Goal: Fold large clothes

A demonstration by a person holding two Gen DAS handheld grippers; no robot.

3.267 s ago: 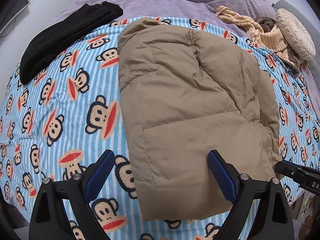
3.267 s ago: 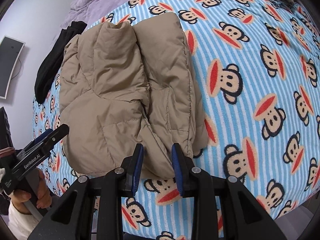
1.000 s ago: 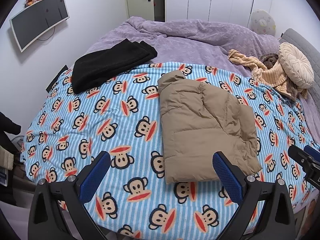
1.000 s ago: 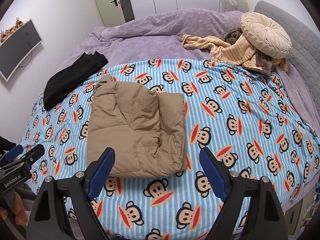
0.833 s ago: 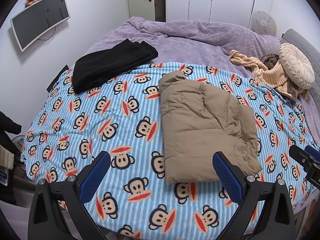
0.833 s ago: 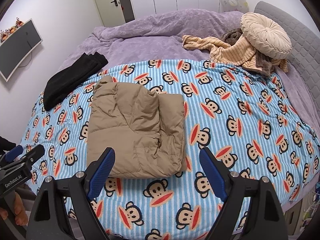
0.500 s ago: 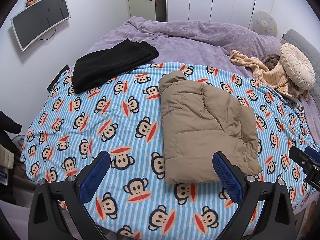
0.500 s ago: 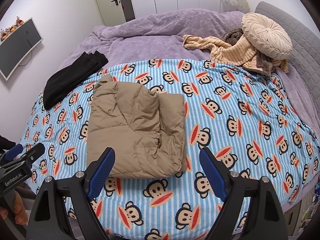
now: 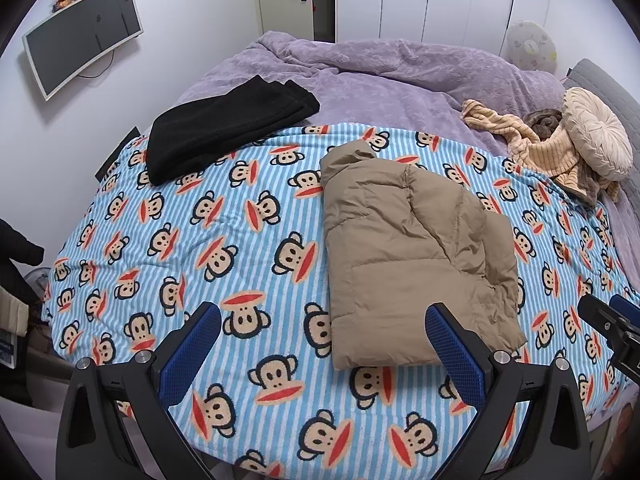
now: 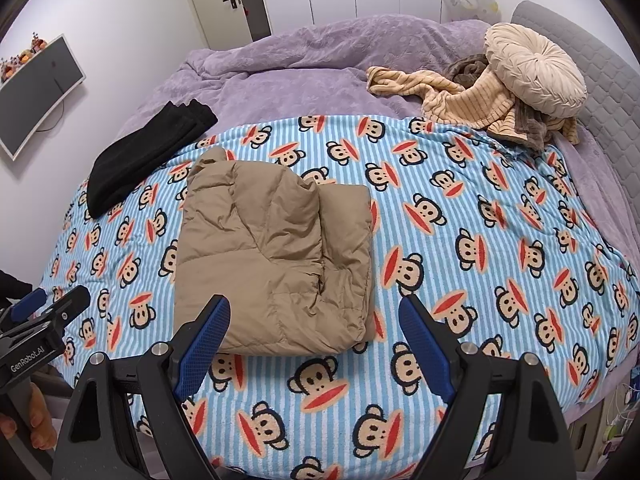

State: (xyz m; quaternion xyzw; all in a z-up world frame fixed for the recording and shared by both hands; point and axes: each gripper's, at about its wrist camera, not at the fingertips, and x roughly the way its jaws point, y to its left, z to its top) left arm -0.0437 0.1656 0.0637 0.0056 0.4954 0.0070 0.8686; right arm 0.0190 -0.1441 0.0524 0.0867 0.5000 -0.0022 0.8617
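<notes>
Jacket clear of blanket edges

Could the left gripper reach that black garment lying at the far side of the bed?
Probably yes. The left gripper is open and holds nothing, and only bare monkey blanket lies between it and the black garment, though it's a long stretch across.

You are looking at a bed wearing a blue striped monkey-print blanket over its foot half, a purple duvet bunching toward the head. A folded tan puffer jacket is lying mid-blanket; a folded black garment is straddling the blanket's far left edge. A cream round cushion is sitting on striped beige knitwear near the headboard.
</notes>
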